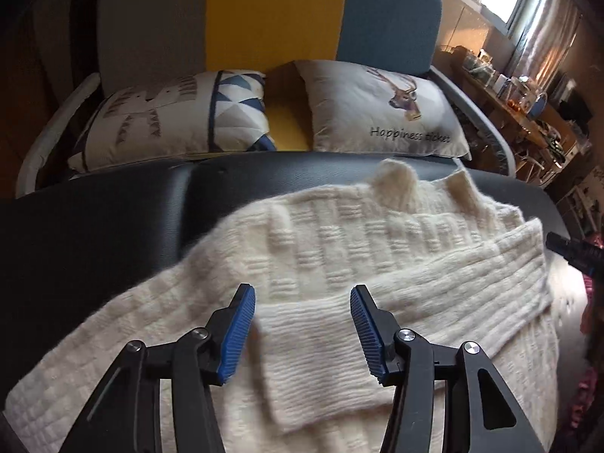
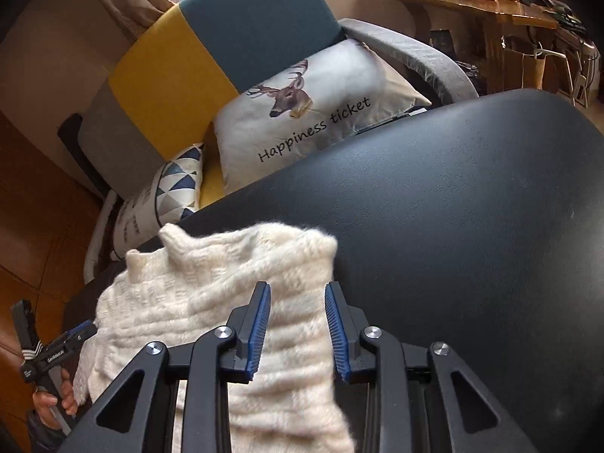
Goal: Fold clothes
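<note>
Cream knit sweater [image 1: 339,264] spread on the dark surface [image 2: 472,207], one sleeve across its body. Left claw [image 1: 302,324] and right claw [image 2: 298,324] both released, empty, above it. For neat folds: pinch edges evenly, keep the knit flat.

Black linkages, ribbed blue jaws

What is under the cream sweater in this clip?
The cream sweater lies spread on a dark padded surface, which shows bare around it in both views. A folded sleeve rests on top. Anything between sweater and surface is covered, so it cannot be seen.
</note>
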`<state>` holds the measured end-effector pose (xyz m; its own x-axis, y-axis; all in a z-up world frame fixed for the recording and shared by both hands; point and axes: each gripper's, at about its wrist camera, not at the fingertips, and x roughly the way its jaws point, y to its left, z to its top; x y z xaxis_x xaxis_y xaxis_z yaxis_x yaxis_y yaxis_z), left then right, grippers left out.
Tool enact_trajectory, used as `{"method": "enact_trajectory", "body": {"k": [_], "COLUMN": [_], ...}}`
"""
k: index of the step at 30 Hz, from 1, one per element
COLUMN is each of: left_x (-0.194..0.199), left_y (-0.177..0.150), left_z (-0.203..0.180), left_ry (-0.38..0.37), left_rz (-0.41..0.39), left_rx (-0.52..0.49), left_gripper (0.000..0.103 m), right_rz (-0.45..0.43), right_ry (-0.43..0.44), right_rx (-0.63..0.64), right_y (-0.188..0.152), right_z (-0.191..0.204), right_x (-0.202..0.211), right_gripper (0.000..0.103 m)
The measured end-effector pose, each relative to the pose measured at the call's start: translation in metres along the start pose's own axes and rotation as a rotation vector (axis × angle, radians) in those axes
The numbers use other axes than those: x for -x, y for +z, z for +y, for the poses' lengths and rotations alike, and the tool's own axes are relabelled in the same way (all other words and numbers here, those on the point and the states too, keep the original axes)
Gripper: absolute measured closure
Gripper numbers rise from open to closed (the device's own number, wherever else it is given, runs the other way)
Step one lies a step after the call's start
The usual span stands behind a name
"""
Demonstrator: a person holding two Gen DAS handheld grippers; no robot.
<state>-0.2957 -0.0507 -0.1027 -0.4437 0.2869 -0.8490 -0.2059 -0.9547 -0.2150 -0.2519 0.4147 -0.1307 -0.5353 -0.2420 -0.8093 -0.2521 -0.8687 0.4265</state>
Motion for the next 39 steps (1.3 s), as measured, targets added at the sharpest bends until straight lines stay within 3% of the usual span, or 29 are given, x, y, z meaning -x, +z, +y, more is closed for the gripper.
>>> {"method": "enact_trajectory", "body": {"k": [5,7,9,10,11,12,14,17,19,20,24,26,28,31,35,39], "left_x": [-0.004,-0.006,-0.007,-0.007,-0.008,-0.01,-0.013,-0.001,0.014,0.014,-0.024,-0.025,-0.014,0.012,0.027,0.002], "left_y": [-0.015,-0.021,-0.026,-0.026,-0.025,-0.024,-0.021,-0.011,-0.004,-0.003,-0.004,-0.006,-0.006,-0.009,-0.018,-0.03], "left_z": [0.029,0.041,0.05,0.048,0.045,0.041,0.034,0.027,0.025,0.024,0.035,0.046,0.053,0.054,0.033,0.006], "left_ry": [-0.066,-0.093,-0.12,-0.133,-0.138,-0.13,-0.122,-0.15,-0.181,-0.159,-0.024,-0.08,-0.067,-0.039,-0.086,-0.048], "left_rz": [0.02,0.028,0.03,0.016,0.011,0.017,0.012,-0.062,-0.127,-0.122,0.021,0.018,-0.01,-0.089,-0.125,-0.05], "left_rx": [0.071,0.1,0.124,0.121,0.112,0.106,0.09,0.085,0.096,0.09,0.114,0.189,0.245,0.271,0.2,0.11], "left_gripper": [0.042,0.034,0.034,0.042,0.067,0.078,0.092,0.093,0.093,0.093,0.087,0.08,0.071,0.064,0.052,0.052], "right_rz": [0.068,0.064,0.056,0.055,0.054,0.048,0.025,-0.005,-0.011,-0.01,-0.026,-0.022,-0.016,-0.103,-0.118,-0.038], "right_ry": [0.042,0.066,0.05,0.035,0.006,-0.035,-0.117,-0.236,-0.277,-0.286,-0.27,-0.24,-0.198,-0.147,-0.058,-0.082], "right_rx": [-0.064,-0.095,-0.074,-0.055,-0.016,0.035,0.149,0.283,0.316,0.319,0.26,0.212,0.154,0.111,0.242,0.418], "right_y": [0.011,0.009,0.009,0.008,0.007,0.006,0.002,-0.003,-0.006,-0.007,-0.002,0.0,0.003,0.004,-0.004,-0.026], "right_z": [-0.014,-0.018,-0.015,-0.012,-0.007,0.0,0.014,0.028,0.03,0.029,0.021,0.015,0.007,0.004,0.034,0.069], "right_x": [-0.031,-0.035,-0.034,-0.033,-0.032,-0.031,-0.027,-0.025,-0.025,-0.026,-0.027,-0.024,-0.019,0.008,0.02,-0.002], "right_gripper": [0.073,0.073,0.074,0.078,0.078,0.078,0.078,0.078,0.078,0.079,0.078,0.077,0.074,0.072,0.071,0.071]}}
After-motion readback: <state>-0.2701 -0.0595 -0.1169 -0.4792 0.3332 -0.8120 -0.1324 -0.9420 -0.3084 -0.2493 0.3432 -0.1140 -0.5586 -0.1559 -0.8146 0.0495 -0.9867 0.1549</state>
